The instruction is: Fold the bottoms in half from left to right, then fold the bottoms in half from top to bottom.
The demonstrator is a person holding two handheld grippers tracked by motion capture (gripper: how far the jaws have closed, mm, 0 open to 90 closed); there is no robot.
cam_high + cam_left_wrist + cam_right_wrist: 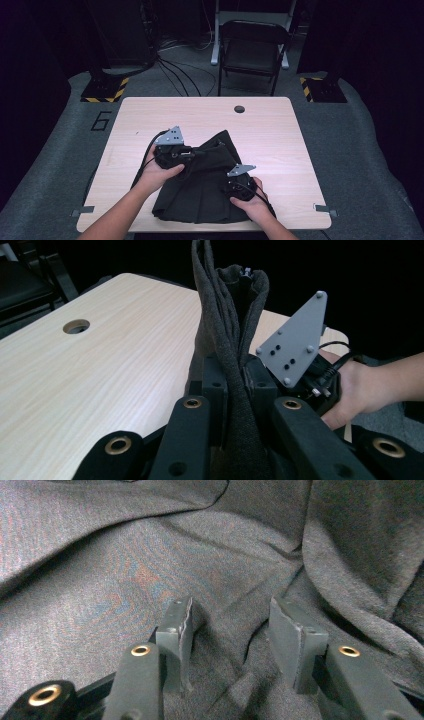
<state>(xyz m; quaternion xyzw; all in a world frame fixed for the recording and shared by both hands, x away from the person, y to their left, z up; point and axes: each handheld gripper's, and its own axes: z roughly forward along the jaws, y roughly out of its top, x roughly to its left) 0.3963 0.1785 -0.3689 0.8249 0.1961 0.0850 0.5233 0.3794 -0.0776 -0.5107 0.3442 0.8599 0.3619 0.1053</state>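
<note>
Fabric fills the gap between the jaws of the left gripper (235, 390): they are pressed together on a raised fold of the dark grey garment (207, 185), and in the left gripper view that fold rises straight up ahead of the jaws as a narrow ridge with a seamed edge at its top. In the high view the left gripper (172, 152) sits at the garment's left edge, held by the left hand (160, 175), with its grey plate on top and its cable trailing back toward the person.

Ahead of and to the right of the left gripper, the right gripper (239, 184) rests on the garment near its right edge, held by the right hand (252, 200). In the right gripper view the jaws of the right gripper (232, 625) stand spread apart, pointing down at the cloth; a small wrinkle of the garment lies between them, but the pads do not press on it. Beyond the jaws the cloth runs in broad, soft folds, with a thicker fold to the right of them.

The garment lies spread on the pale wooden worktop (280, 140), reaching from beneath both grippers to the near edge. Bare wood stretches to the left of the left gripper, where a round hole (76, 326) is cut through the worktop.
</note>
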